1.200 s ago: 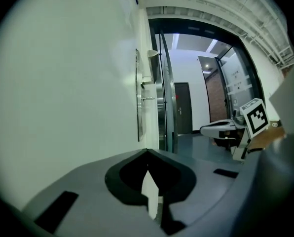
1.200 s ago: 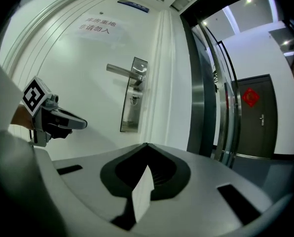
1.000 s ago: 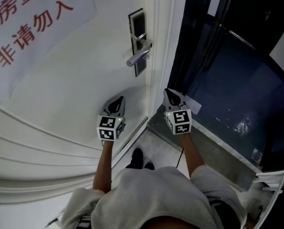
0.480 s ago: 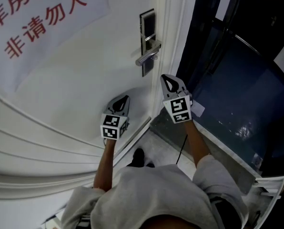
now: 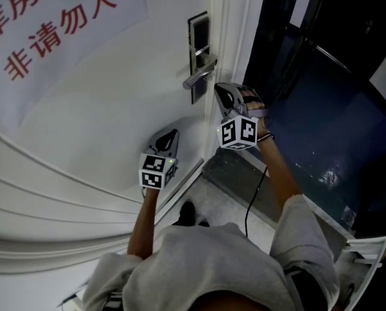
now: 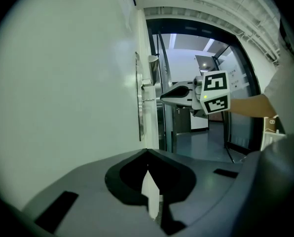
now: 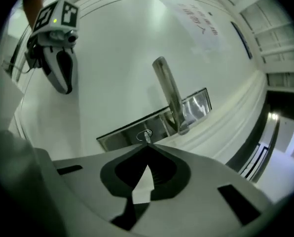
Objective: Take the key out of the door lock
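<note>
Early stage | your right tool (image 7: 147, 146), jaws closed and empty, pointed at the key (image 7: 146, 134) seated in the lock (image 7: 121, 135) | your left tool (image 6: 148, 152) closed, idle | grip and pull remained.

You had a dim, soft head view; the white door (image 5: 109, 128) was evenly lit; gripper views curved into black corners.

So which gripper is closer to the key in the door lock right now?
Right. The right gripper has closed jaws just in front of the key in the lock plate. The left gripper hangs lower down the door, well below the handle.
</note>
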Demonstrator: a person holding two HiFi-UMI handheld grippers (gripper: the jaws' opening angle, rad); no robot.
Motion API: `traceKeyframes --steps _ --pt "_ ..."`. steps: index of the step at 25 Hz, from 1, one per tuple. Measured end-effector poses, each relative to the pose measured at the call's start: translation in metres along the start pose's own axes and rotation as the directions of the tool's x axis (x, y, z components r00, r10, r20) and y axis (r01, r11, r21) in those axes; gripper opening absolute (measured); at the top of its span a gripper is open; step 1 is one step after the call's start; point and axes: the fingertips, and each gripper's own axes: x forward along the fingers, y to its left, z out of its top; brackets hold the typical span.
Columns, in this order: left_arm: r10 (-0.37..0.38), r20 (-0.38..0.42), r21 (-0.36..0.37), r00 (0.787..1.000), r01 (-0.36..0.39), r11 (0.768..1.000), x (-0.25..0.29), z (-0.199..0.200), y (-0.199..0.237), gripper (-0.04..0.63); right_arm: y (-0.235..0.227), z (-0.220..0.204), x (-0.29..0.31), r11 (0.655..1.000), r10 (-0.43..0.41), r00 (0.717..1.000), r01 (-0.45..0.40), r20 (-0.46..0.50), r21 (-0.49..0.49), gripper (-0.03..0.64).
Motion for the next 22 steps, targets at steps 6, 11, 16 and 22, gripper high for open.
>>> traceKeyframes --steps 6,11,16,22 --pt "-0.011 -0.005 -0.002 1.000 0.011 1.000 0.000 -0.003 -0.003 0.018 0.008 -0.003 0.009 0.959 -0.004 1.000 -0.004 -0.027 -0.282 0.023" --pt "-0.019 -0.011 -0.005 1.000 0.018 1.000 0.002 -0.005 -0.003 0.018 0.010 -0.001 0.013 0.961 0.006 1.000 -0.009 -0.008 -0.276 0.048" --pt "-0.031 -0.012 -0.007 0.999 0.031 0.999 0.003 -0.006 -0.006 0.018 0.011 -0.002 0.022 0.955 0.011 1.000 -0.017 -0.022 -0.296 0.124" --pt "-0.038 -0.006 -0.011 0.999 0.038 0.999 0.003 -0.004 -0.006 0.018 0.007 -0.002 0.032 0.946 -0.021 0.999 0.011 -0.027 -0.325 0.120"
